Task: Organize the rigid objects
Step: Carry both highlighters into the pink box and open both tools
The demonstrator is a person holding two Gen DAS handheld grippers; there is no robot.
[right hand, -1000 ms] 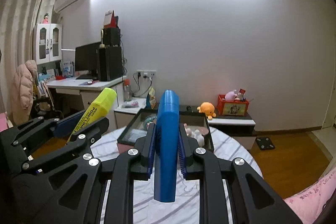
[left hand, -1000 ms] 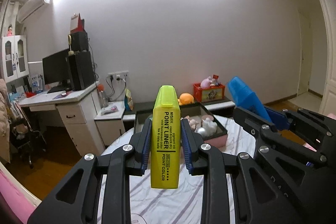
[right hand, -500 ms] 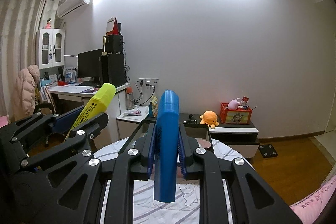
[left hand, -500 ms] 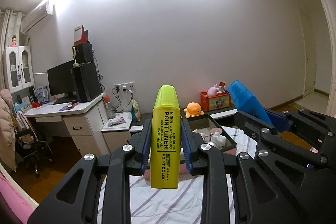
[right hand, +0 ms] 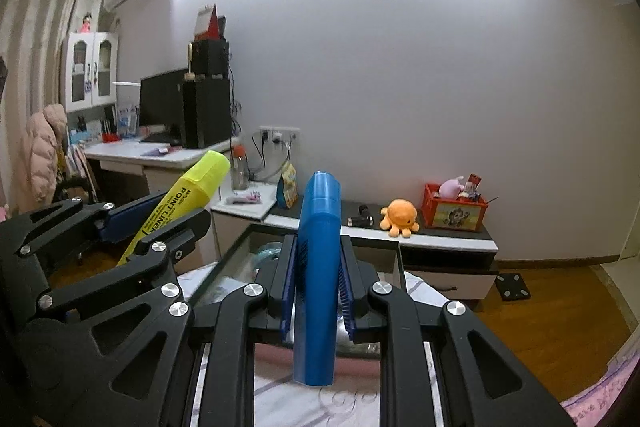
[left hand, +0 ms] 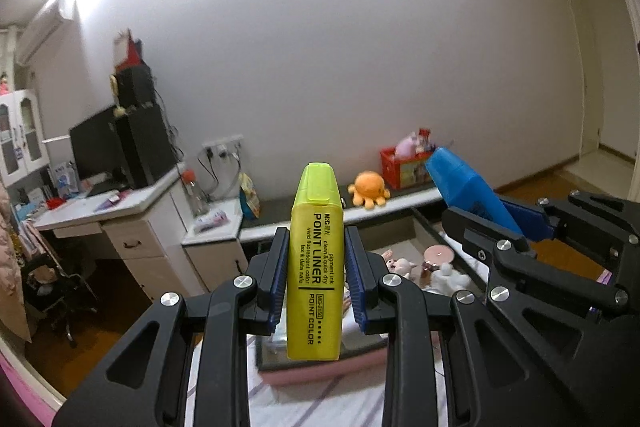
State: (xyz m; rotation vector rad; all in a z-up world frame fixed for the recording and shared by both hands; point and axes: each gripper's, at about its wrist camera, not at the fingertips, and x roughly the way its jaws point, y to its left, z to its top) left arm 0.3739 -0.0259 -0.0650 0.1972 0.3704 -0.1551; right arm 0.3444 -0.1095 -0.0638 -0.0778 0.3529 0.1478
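Observation:
My left gripper (left hand: 316,251) is shut on a yellow highlighter (left hand: 316,267) that stands upright between its blue pads. My right gripper (right hand: 318,259) is shut on a blue highlighter (right hand: 318,267), also upright. Each view shows the other pair: the blue highlighter (left hand: 468,195) slants at the right of the left wrist view, the yellow highlighter (right hand: 180,203) slants at the left of the right wrist view. Both grippers hang side by side above the near rim of a dark open box (left hand: 426,227) with small figurines (left hand: 400,267) inside, on a round table with a striped cloth (left hand: 320,403).
Beyond the table a low shelf carries an orange plush octopus (right hand: 400,217) and a red crate (right hand: 456,213). A white desk (left hand: 104,211) with a monitor and speakers stands at the left. Wooden floor (right hand: 540,291) lies to the right.
Both grippers, highlighters still clamped, have moved forward over the table, so the box now lies right under the fingertips and the shelf looks closer.

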